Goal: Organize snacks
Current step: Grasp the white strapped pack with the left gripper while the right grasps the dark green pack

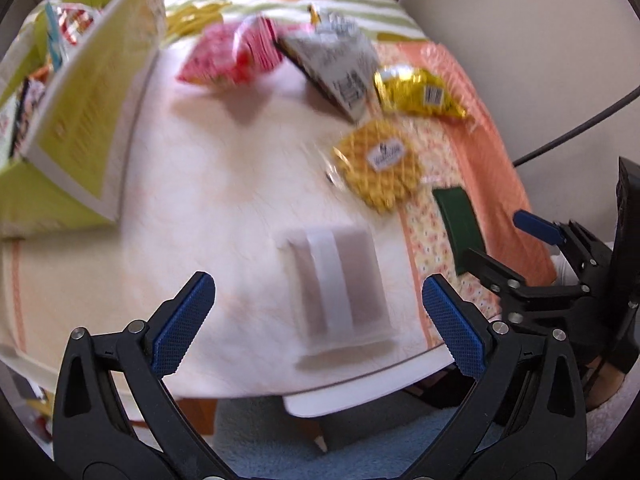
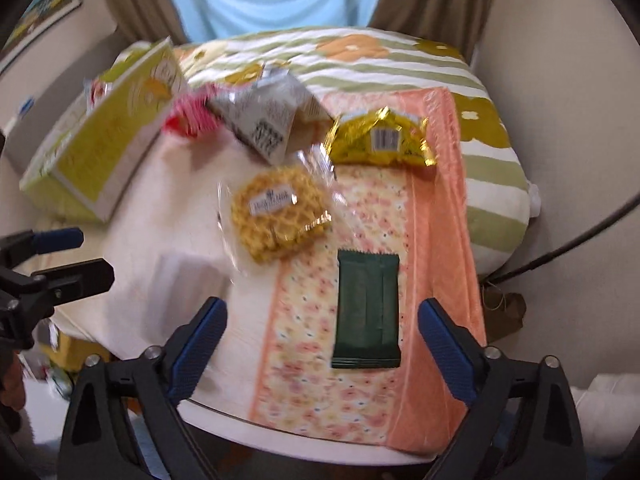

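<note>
My left gripper (image 1: 318, 326) is open above a blurred white packet (image 1: 336, 284) that lies flat on the table; nothing sits between its blue pads. My right gripper (image 2: 324, 350) is open too, hovering over a dark green packet (image 2: 368, 312) that lies between the lines of its fingers without touching them. Further back lie a round waffle in clear wrap (image 2: 280, 216), a gold foil packet (image 2: 380, 136), a grey-white bag (image 2: 264, 120) and a pink bag (image 2: 188, 118). A yellow-green box (image 1: 80, 120) at the left holds several snacks.
The round table (image 2: 224, 412) wears a cream and orange floral cloth (image 2: 432, 240); its front edge runs just under both grippers. A striped cushion (image 2: 492, 184) sits behind on the right. A black cable (image 2: 580, 236) crosses at the right. The left gripper (image 2: 72, 258) shows at the right wrist view's left edge.
</note>
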